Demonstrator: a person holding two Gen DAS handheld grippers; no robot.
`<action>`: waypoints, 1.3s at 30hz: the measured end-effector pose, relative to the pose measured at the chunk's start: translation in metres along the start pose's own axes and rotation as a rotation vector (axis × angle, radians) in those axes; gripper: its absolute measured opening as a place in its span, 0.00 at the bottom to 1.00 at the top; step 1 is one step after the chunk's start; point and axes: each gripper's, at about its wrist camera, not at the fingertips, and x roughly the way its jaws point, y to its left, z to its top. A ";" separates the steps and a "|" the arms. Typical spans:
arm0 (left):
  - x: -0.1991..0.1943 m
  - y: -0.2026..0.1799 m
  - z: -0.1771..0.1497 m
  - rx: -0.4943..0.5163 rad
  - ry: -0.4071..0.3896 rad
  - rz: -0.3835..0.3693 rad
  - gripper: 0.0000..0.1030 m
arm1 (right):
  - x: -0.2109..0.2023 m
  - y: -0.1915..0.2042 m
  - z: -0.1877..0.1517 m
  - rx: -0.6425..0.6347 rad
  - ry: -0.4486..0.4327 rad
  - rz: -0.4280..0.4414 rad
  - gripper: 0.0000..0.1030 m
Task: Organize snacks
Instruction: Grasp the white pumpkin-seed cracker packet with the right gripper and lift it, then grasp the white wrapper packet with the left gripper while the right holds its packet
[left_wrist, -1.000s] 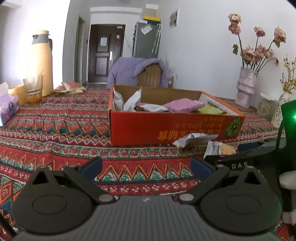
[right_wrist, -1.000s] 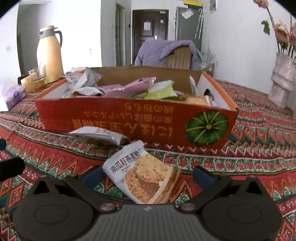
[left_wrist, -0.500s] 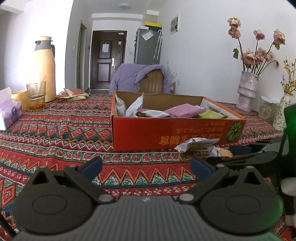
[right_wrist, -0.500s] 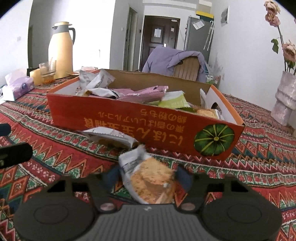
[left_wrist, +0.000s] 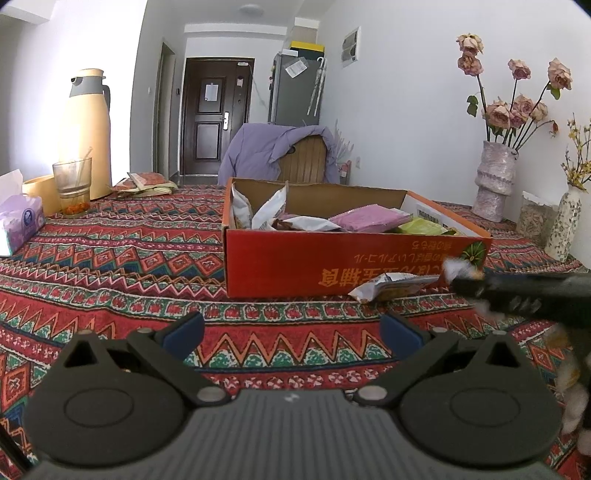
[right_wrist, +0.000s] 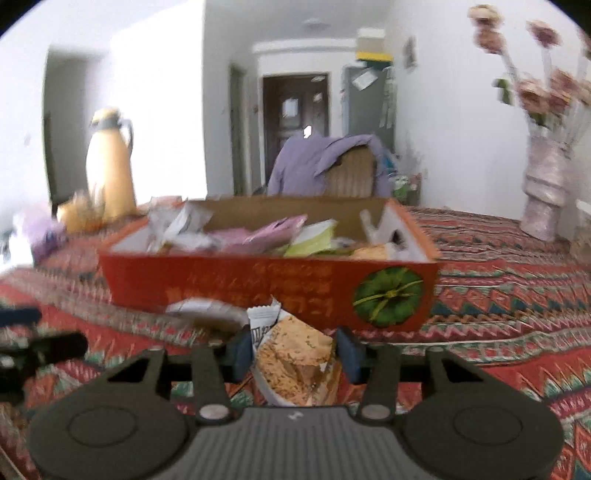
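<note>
A red cardboard box (left_wrist: 332, 258) (right_wrist: 258, 280) holding several snack packets stands on the patterned tablecloth. My right gripper (right_wrist: 293, 350) is closing its jaws on a white and tan biscuit packet (right_wrist: 295, 339). The pads press its sides and it hangs just above the cloth in front of the box. One of the gripper's black fingers (left_wrist: 517, 291) shows at the right of the left wrist view. A second loose packet (left_wrist: 391, 286) (right_wrist: 207, 308) lies against the box's front wall. My left gripper (left_wrist: 291, 332) is open and empty, low over the cloth and well short of the box.
A yellow thermos (left_wrist: 88, 133), a glass (left_wrist: 72, 184) and a purple tissue pack (left_wrist: 18, 221) stand at the left. A vase of roses (left_wrist: 495, 177) and a small vase (left_wrist: 565, 225) stand at the right. A chair draped in purple cloth (left_wrist: 280, 155) is behind the box.
My right gripper's jaws have closed from wide open onto the biscuit packet and raised it off the cloth, nearer the box. The left gripper has stayed put.
</note>
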 end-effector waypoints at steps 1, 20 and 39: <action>0.000 0.000 0.000 0.000 0.002 -0.001 1.00 | -0.004 -0.005 0.001 0.022 -0.019 0.000 0.46; 0.008 -0.011 0.003 0.053 0.043 0.057 1.00 | -0.014 -0.022 -0.002 0.012 -0.128 -0.089 0.46; 0.080 -0.090 0.036 0.089 0.173 0.015 1.00 | -0.017 -0.040 -0.005 0.121 -0.149 -0.060 0.46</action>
